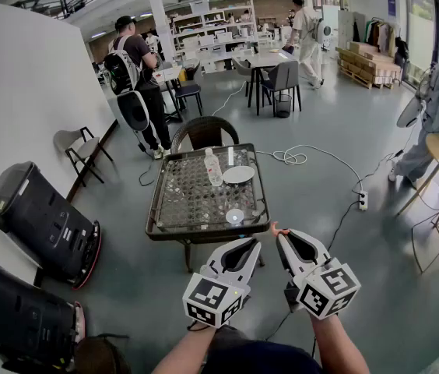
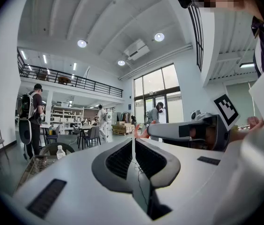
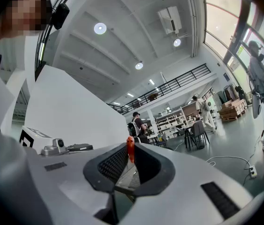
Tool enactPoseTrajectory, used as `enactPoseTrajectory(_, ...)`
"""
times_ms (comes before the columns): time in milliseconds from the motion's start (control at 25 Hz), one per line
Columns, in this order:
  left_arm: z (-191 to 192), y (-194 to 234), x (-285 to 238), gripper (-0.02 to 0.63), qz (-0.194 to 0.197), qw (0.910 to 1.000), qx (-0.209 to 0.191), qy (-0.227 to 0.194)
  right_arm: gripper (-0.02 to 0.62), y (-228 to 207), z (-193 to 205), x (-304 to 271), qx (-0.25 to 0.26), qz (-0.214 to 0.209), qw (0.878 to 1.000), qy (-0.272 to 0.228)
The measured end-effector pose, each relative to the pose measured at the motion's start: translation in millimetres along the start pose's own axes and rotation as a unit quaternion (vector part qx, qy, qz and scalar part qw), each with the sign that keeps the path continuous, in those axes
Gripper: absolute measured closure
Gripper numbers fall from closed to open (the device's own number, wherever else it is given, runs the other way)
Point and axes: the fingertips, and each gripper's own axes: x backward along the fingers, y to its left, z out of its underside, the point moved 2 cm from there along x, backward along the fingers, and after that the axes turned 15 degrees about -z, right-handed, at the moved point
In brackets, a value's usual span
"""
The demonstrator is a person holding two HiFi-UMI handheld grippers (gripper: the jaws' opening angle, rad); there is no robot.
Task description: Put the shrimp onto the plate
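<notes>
Over grey floor, right tool pinches shrimp, pointing lengthwise beyond its tips

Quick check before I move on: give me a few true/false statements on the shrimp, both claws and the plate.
1. The right claw is shut on the shrimp. True.
2. The shrimp already lies on the plate. False: it is in the right claw, held short of the table.
3. The left claw is shut with nothing in it. True.
4. The bottle lies on its side. False: it stands upright beside the plate.
</notes>
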Motion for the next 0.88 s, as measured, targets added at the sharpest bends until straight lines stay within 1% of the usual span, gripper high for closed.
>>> enactPoseTrajectory(240, 1.1, -1.4, -1.1, 0.577, 0.000, 1.0000, 0.003, 0.002, 0.549, -3.0, 0.7, 1.8, -0.003, 0.004, 1.000, 0.001)
enactPoseTrajectory(600, 2.3, -4.6, -8.4, 0.577, -0.003, 1.0000, 0.001, 0.003, 0.549, -12.6, -1.5, 6.9, -0.005, -0.001, 1.000, -0.004)
enactPoseTrajectory(880, 13.0, 3.3, -15.4, 0.577, -0.015, 0.9998, 0.003, 0.012, 0.549, -20.6, 11.5, 4.8, -0.007, -0.009, 1.000, 0.002)
